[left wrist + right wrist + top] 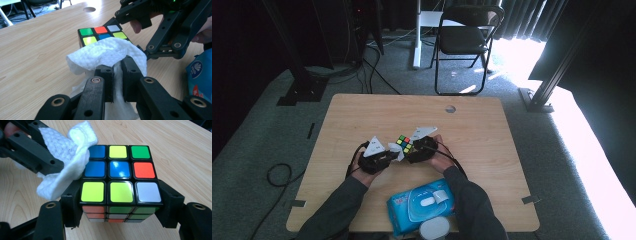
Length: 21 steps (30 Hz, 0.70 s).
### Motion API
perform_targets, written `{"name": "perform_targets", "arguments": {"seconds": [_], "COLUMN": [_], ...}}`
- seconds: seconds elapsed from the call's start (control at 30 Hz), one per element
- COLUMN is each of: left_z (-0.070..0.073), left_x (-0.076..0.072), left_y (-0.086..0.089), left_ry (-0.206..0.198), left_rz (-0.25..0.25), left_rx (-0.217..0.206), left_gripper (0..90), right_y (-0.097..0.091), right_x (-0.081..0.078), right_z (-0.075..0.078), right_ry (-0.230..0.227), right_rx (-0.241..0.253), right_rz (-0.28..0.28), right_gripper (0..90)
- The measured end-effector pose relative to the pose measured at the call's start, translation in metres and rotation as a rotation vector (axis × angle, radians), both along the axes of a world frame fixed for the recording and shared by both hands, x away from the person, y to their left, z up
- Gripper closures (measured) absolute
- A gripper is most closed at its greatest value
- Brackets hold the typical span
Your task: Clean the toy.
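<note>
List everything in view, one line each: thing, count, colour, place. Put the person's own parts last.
puzzle cube: one, black with coloured tiles, table centre, between the right gripper's jaws.
tissue: one, white, pinched in the left gripper, draped on the cube's edge.
wipes pack: one, blue and white, near table edge.
table: one, light wood, with a round hole near its far edge.
folding chair: one, black, on the floor beyond the table.
left gripper: one, black, shut on the tissue.
right gripper: one, black, clamping the cube.
sleeves: two, dark grey, bottom of high view.
</note>
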<state>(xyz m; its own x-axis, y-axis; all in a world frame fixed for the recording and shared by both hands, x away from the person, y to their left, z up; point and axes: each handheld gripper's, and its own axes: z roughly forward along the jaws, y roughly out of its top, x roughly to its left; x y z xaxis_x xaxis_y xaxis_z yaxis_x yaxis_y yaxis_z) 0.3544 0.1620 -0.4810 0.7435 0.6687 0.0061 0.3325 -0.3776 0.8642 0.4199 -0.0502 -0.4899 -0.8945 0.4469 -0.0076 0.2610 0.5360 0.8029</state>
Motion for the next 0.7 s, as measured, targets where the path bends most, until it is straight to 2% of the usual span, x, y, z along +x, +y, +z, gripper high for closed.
{"name": "perform_targets", "arguments": {"seconds": [0.3,0.43,0.7], "left_z": [-0.006,-0.014,-0.022], "left_x": [0.004,0.008,0.009], "left_y": [0.005,0.007,0.004], "left_ry": [0.016,0.046,0.063], "left_rz": [0.034,0.059,0.055], "left_rx": [0.014,0.021,0.038], "left_gripper": [81.3,81.2,81.2], "right_y": [-0.005,-0.008,-0.008], "right_x": [0.001,0.001,0.002], "right_z": [-0.001,0.002,0.004], "right_ry": [0.013,0.016,0.017], "right_rx": [0.032,0.054,0.068], "right_rz": [0.003,0.001,-0.014], "right_gripper": [34.3,34.2,34.3]}}
